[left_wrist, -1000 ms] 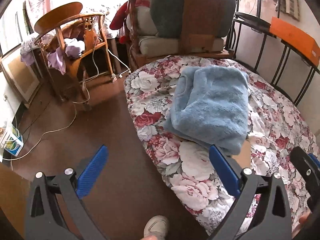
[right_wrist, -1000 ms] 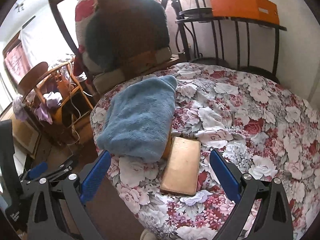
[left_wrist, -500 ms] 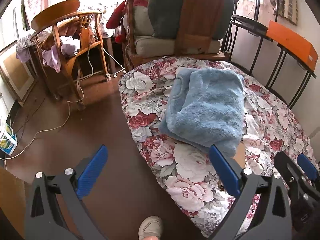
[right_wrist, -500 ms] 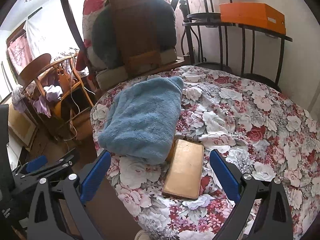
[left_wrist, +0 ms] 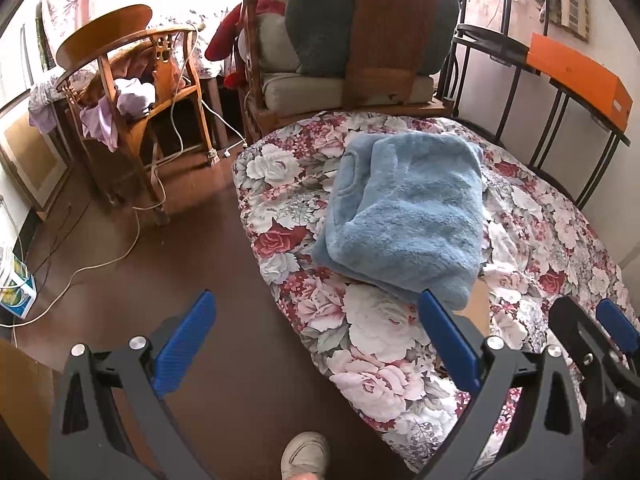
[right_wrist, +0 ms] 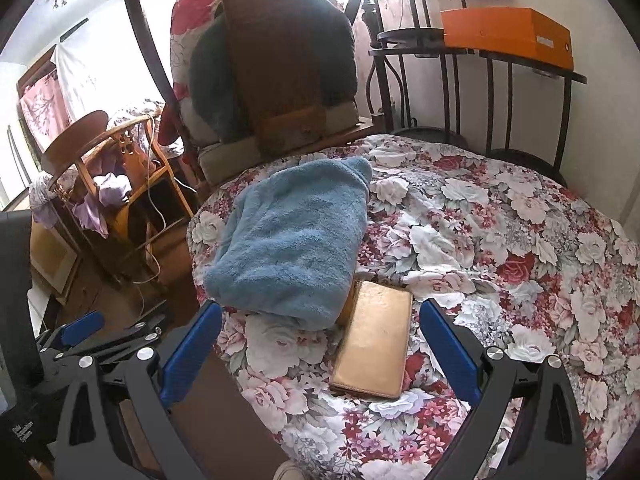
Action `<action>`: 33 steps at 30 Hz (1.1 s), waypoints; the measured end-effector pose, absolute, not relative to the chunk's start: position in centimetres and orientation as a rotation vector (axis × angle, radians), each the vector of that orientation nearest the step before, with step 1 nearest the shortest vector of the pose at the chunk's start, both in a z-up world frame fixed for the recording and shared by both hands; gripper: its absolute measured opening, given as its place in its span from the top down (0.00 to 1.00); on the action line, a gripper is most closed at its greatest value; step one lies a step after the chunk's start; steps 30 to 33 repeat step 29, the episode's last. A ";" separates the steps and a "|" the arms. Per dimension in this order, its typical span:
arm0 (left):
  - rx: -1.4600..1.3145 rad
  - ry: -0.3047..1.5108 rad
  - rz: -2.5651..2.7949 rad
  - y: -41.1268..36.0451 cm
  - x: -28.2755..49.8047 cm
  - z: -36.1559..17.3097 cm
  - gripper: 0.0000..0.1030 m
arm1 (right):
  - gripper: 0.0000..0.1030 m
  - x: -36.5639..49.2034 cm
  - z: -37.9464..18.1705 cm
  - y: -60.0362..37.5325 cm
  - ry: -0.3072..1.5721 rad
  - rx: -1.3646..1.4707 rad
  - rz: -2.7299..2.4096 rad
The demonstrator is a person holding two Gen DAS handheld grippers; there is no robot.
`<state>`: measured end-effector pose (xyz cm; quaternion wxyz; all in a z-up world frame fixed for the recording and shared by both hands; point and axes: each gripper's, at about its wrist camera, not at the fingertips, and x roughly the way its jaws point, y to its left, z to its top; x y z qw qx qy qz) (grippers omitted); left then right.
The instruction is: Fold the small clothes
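Observation:
A fluffy light-blue garment (left_wrist: 404,216) (right_wrist: 292,240) lies folded in a thick bundle on the floral bedspread (left_wrist: 360,340) (right_wrist: 500,240), near the bed's left edge. My left gripper (left_wrist: 316,344) hangs open over the floor and the bed's corner, short of the garment's near edge, with nothing between its blue pads. My right gripper (right_wrist: 320,348) is open too, held above the bed just in front of the garment and over a tan flat case (right_wrist: 376,348). The right gripper shows at the lower right of the left wrist view, the left gripper at the lower left of the right wrist view.
The tan case is partly tucked under the garment's near edge. A wooden chair (left_wrist: 132,92) draped with clothes and cables stands left of the bed. A cushioned seat (left_wrist: 344,88) sits beyond it. An orange box (right_wrist: 508,34) rests on a black metal rack. A person's shoe (left_wrist: 304,456) is on the brown floor.
Both grippers have drawn back and up a little from the bed, so the garment sits farther off in both views. Both stay open. The garment has not moved.

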<state>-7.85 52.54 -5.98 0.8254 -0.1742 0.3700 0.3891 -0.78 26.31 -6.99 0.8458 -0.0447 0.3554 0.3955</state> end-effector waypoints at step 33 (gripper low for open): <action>-0.359 0.762 0.804 53.2 -7.4 -5.8 0.05 | 0.03 -1.0 -7.0 26.4 0.751 -0.088 0.836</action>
